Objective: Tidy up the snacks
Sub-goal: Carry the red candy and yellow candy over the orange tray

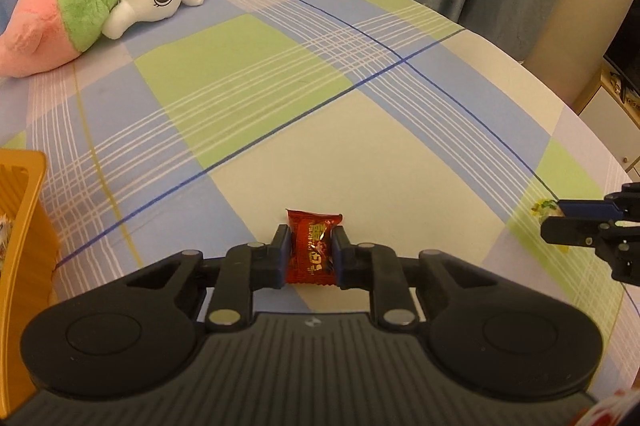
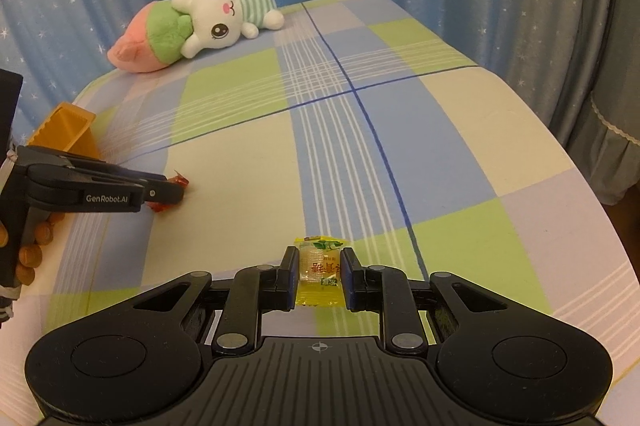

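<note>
The left tool (image 1: pixel 310 253) clenches a red candy packet (image 1: pixel 313 250) over the plaid bedsheet (image 1: pixel 248 98); at its 3 o'clock, the right tool (image 2: pixel 319 276) grips a yellow candy packet (image 2: pixel 319 274); an orange basket (image 1: pixel 22 210) sits at 9 o'clock

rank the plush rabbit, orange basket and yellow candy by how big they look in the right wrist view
1. plush rabbit, largest though farthest away
2. orange basket, partly hidden by the left gripper
3. yellow candy, smallest though nearest, between the right gripper fingers
</note>
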`<action>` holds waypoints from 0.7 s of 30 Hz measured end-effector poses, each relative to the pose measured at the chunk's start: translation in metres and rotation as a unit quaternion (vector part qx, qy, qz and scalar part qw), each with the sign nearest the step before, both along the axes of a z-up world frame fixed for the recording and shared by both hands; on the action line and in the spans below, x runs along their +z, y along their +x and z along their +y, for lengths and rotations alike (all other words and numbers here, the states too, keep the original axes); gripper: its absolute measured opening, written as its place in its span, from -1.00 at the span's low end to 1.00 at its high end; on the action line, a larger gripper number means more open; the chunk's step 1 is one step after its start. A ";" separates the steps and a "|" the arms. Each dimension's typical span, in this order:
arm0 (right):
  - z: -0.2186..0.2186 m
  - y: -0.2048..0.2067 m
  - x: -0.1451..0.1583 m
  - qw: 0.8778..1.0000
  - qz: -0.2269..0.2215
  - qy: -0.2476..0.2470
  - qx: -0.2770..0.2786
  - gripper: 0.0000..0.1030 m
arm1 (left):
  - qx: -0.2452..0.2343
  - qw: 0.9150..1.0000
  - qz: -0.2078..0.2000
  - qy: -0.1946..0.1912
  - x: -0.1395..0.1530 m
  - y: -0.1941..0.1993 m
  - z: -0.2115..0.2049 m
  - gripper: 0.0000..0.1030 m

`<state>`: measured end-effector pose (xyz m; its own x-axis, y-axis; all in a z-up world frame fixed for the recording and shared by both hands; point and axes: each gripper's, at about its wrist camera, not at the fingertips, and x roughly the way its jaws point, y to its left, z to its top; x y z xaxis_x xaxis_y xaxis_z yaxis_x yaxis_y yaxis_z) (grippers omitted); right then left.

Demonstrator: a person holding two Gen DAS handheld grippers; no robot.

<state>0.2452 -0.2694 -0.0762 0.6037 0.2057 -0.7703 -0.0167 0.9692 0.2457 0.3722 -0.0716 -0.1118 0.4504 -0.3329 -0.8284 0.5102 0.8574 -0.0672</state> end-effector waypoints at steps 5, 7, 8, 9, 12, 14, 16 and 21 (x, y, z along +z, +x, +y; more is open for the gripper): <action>0.008 0.003 0.002 1.000 -0.002 0.004 0.018 -0.57 | 0.013 1.000 0.008 -0.002 0.002 -0.013 0.007 -0.64; 0.013 0.003 0.003 1.000 -0.003 0.006 0.028 -0.57 | 0.020 1.000 0.012 -0.005 0.003 -0.022 0.012 -0.64; 0.016 0.003 0.004 0.999 -0.004 0.007 0.033 -0.57 | 0.024 1.000 0.014 -0.007 0.003 -0.027 0.015 -0.64; 0.019 0.003 0.004 0.999 -0.005 0.008 0.038 -0.57 | 0.029 0.999 0.016 -0.009 0.003 -0.033 0.018 -0.64; 0.028 0.002 0.006 0.998 -0.007 0.011 0.055 -0.57 | 0.040 0.999 0.020 -0.011 0.004 -0.050 0.029 -0.64; 0.035 0.001 0.007 0.998 -0.008 0.013 0.067 -0.57 | 0.050 0.998 0.024 -0.011 0.005 -0.062 0.039 -0.65; 0.043 -0.001 0.009 0.997 -0.008 0.018 0.080 -0.57 | 0.063 0.997 0.029 -0.015 0.007 -0.074 0.049 -0.65; 0.069 -0.007 0.013 0.993 -0.009 0.031 0.118 -0.57 | 0.099 0.994 0.034 -0.027 0.014 -0.107 0.077 -0.65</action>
